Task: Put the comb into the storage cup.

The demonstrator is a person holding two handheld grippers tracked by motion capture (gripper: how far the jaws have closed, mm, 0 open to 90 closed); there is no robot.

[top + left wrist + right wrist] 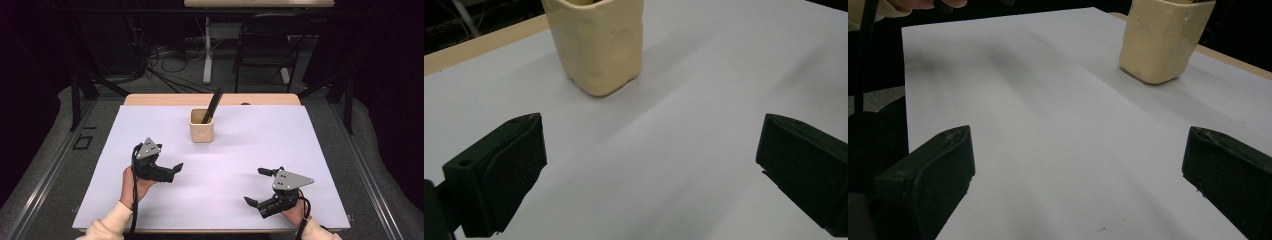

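Black left claw (172,169) rests apart on the bench (240,150), empty. Cream cup (201,126) stands at the middle back, a dark comb (213,105) leaning inside. Right claw (259,186) is apart too. I think approach slowly, gripping the comb above the rim.

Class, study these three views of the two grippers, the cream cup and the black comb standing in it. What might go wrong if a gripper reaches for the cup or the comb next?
1. The comb leans out over the rim of the cup, so pulling it sideways may tip the cup.
2. The cup stands free on the white sheet; a wide-open left gripper nudging it may slide it.
3. The right gripper sits farther off, so its reach is longer.
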